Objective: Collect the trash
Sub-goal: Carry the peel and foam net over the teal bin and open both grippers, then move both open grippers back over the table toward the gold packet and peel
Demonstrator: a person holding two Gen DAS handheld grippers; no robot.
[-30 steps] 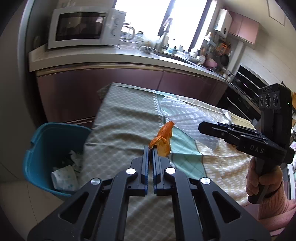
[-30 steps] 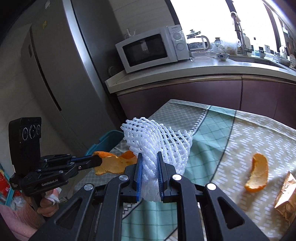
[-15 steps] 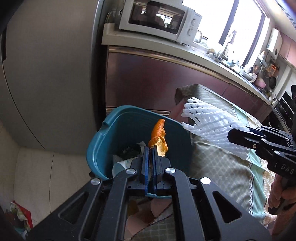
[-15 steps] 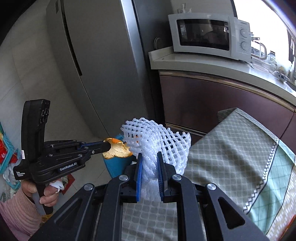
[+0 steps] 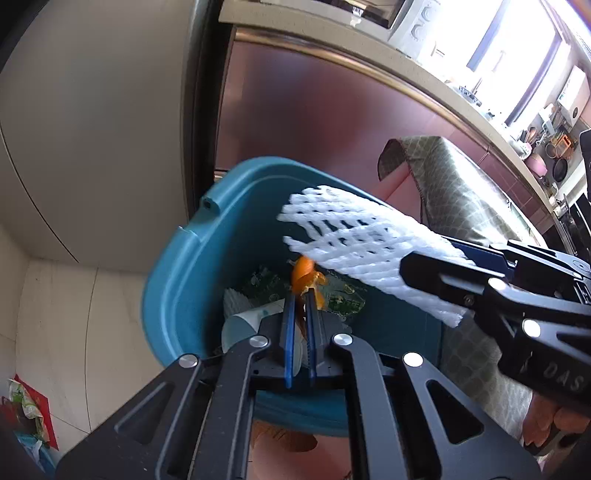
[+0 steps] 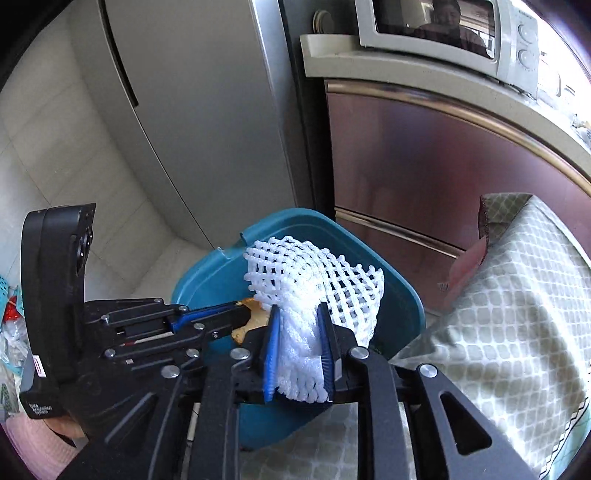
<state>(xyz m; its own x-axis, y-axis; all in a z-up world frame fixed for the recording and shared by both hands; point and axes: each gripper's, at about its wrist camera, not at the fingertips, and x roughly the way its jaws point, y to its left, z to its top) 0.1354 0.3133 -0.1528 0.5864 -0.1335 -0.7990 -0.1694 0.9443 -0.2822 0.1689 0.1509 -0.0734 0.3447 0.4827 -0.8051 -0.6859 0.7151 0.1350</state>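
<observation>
Both tongs hang over the open mouth of the teal bin (image 5: 177, 280), which stands on the floor at the corner of the cloth-covered worktop (image 6: 517, 306), between that corner, the grey fridge door (image 6: 192, 110) and the maroon cabinet fronts (image 6: 424, 177). The bin's rim lies free on the fridge side; on the other side the hanging cloth comes right against it.

The left tongs (image 5: 300, 306) have their blue pads nearly together, starting to part, with the orange peel (image 5: 304, 277) still pinched between them and poking out past the tips, above the trash inside the bin. The right tongs (image 6: 297, 332) are opening; the white foam fruit net (image 6: 314, 280) sits between the pads and still fills the gap, its meshed end fanning out over the bin. In the left wrist view the net crosses just above the peel, close beside it; whether they touch is unclear.

Inside the bin lie a paper cup (image 5: 243, 321) and green printed wrappers (image 5: 343, 299), partly hidden behind the left tongs. The bin's bottom is mostly covered. A microwave (image 6: 443, 29) stands on the counter above the cabinets, cut off at the frame's top edge.
</observation>
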